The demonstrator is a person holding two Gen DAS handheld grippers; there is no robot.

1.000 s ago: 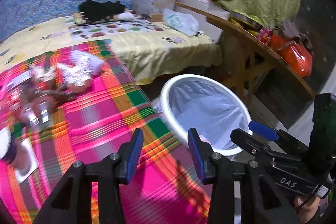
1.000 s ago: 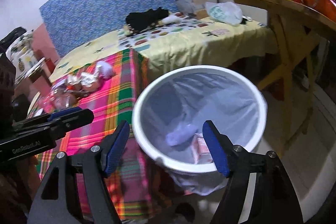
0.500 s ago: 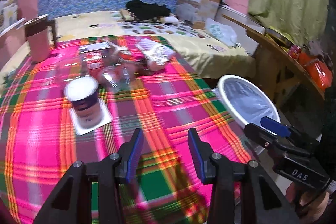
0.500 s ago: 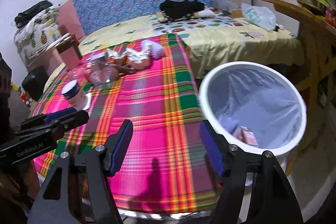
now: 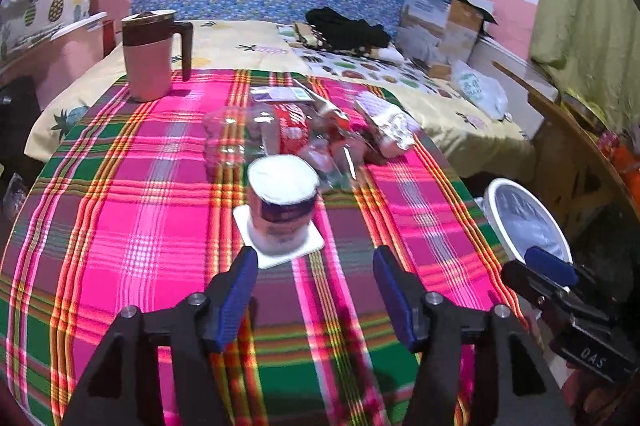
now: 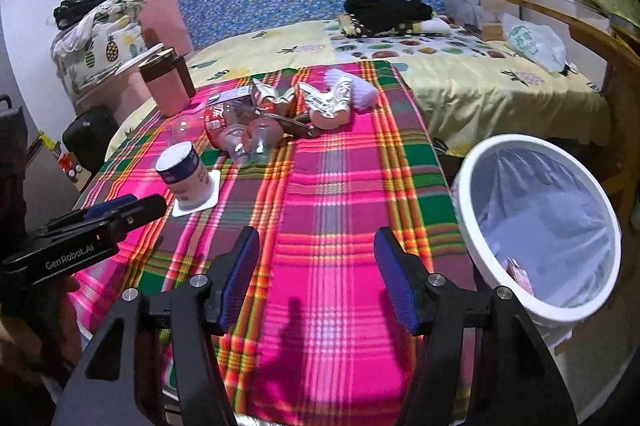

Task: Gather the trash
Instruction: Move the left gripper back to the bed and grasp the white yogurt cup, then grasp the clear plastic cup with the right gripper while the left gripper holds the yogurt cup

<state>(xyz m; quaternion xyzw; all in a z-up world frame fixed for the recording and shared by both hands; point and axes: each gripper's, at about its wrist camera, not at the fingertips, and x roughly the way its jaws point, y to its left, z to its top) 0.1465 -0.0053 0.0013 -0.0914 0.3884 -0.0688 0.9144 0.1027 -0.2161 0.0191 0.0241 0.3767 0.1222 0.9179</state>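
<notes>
A pile of trash lies on the plaid tablecloth (image 5: 160, 210): a crushed clear bottle with a red label (image 5: 260, 134), clear plastic cups (image 6: 250, 142) and foil wrappers (image 6: 324, 102). A white cup (image 5: 282, 204) stands on a white coaster just beyond my left gripper (image 5: 314, 290), which is open and empty. My right gripper (image 6: 316, 278) is open and empty over the table's near edge. A white bin with a liner (image 6: 540, 222) stands right of the table and holds some trash; it also shows in the left wrist view (image 5: 524, 218).
A pink jug with a brown lid (image 5: 150, 54) stands at the table's far left. A bed (image 6: 460, 66) with boxes, a plastic bag and dark clothes lies behind. A wooden table (image 5: 576, 146) stands at the right.
Both grippers have swung left from over the bin to the table. The left gripper's jaws have opened wider and now face the white cup.
</notes>
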